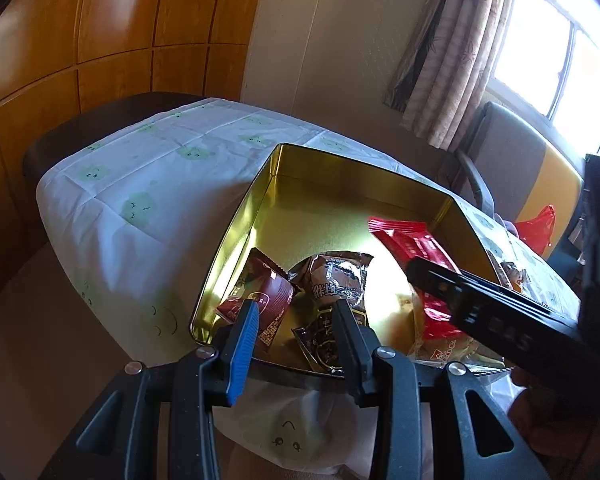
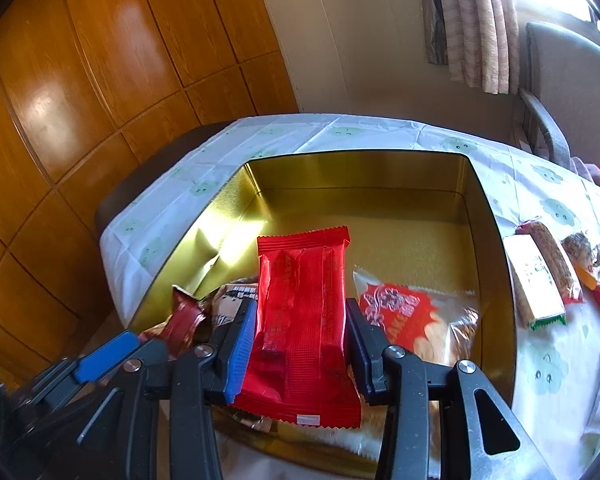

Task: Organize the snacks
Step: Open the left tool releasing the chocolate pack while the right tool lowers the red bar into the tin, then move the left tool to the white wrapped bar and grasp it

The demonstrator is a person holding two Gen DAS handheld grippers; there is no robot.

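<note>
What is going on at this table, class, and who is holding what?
A person with a gripper in each hand is sorting wrapped snacks into a gold tin on the clothed table. The right gripper has its jaws closed on a red packet and holds it over the tin. The left gripper hovers at the tin's near edge, jaws open and empty, above brown and silver packets already inside. More snack bars lie on the cloth beside the tin.

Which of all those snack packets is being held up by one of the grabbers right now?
The plain red packet, pinched between the right gripper's jaws above the gold tin. The brown and silver packets already lie inside, and the oat bars lie on the tablecloth.
</note>
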